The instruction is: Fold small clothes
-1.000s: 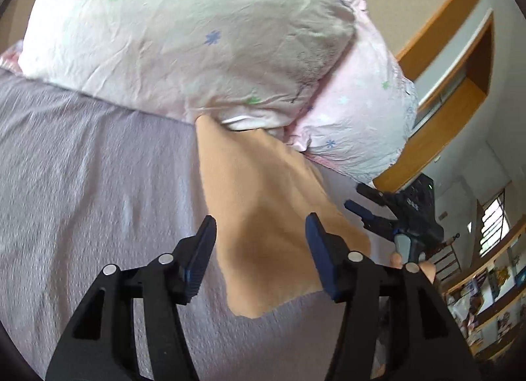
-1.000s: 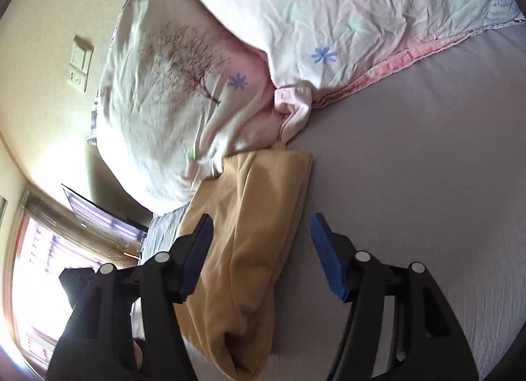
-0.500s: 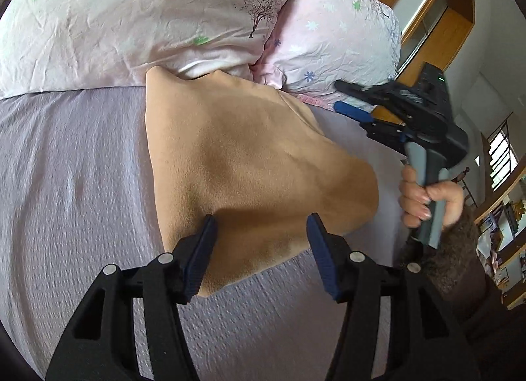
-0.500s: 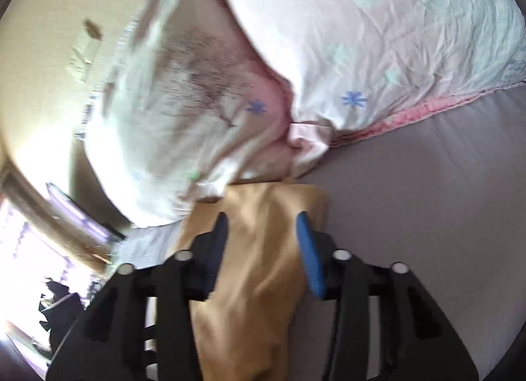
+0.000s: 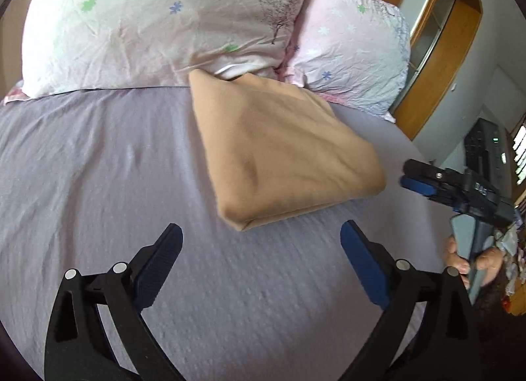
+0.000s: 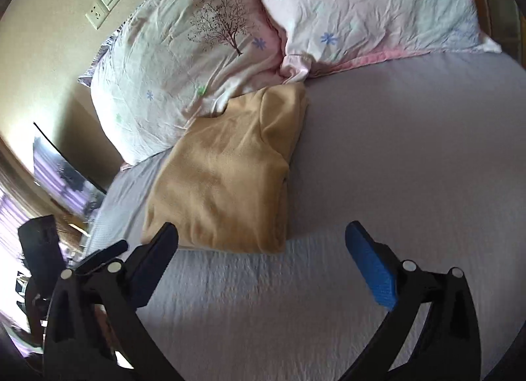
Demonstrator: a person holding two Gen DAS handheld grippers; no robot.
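Note:
A tan garment (image 5: 279, 150) lies folded into a thick rectangle on the lilac bed sheet (image 5: 98, 167), its far end against the pillows. It also shows in the right wrist view (image 6: 230, 170). My left gripper (image 5: 259, 249) is open and empty, hovering just short of the garment's near edge. My right gripper (image 6: 263, 249) is open and empty, also just short of the garment. The right gripper shows in the left wrist view (image 5: 417, 177), to the right of the garment, held by a hand. Part of the left gripper (image 6: 105, 252) shows at the lower left of the right wrist view.
Two floral pillows (image 5: 164, 19) (image 5: 348, 52) lie at the head of the bed. A wooden frame (image 5: 437, 62) stands at the right. A wall socket and switch plates (image 6: 105, 2) sit on the wall behind the bed.
Both grippers have opened wider and pulled back from the garment. The garment now lies flat and folded on the sheet, free of both grippers.

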